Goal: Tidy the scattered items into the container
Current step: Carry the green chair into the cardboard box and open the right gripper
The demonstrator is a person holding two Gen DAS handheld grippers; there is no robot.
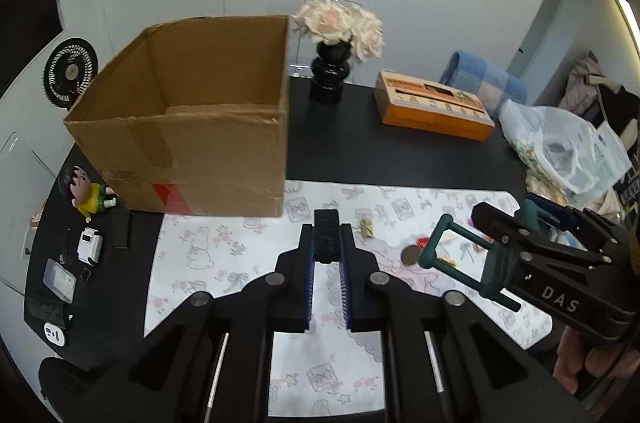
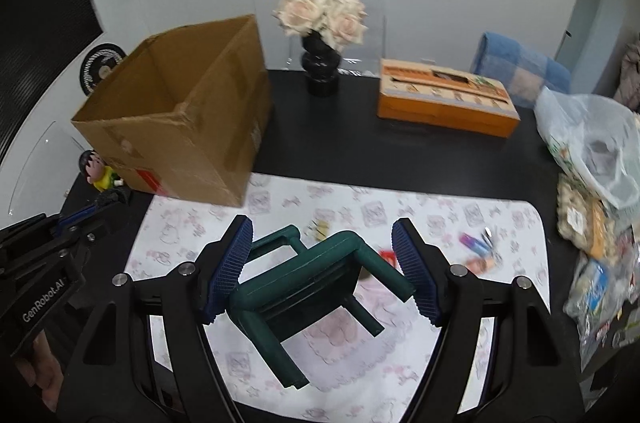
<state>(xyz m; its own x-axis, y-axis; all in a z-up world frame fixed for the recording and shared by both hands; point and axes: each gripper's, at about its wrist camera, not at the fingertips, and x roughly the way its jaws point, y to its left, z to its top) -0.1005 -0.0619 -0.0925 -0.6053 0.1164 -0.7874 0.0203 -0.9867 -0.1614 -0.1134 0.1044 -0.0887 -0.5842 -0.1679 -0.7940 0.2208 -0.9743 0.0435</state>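
Observation:
An open cardboard box [image 1: 192, 127] stands on the black table at the back left of a floral mat [image 1: 240, 263]. My left gripper [image 1: 326, 237] is shut on a small black textured block [image 1: 326, 229], held just above the mat in front of the box. In the right wrist view my right gripper [image 2: 324, 259] is shut on a dark green toy chair [image 2: 308, 287], tilted with its legs toward me and lifted over the mat. The chair [image 1: 456, 259] also shows at the right of the left wrist view. The box [image 2: 180, 127] lies ahead and to the left.
On the mat lie a gold clip [image 1: 366, 228], a brown coin [image 1: 411, 257], a red piece [image 2: 386, 255] and a purple item [image 2: 472, 243]. A flower vase [image 1: 332, 79], an orange carton [image 1: 432, 107] and plastic bags [image 1: 560, 147] stand behind. A figurine [image 1: 86, 193] and toy car [image 1: 90, 245] lie left.

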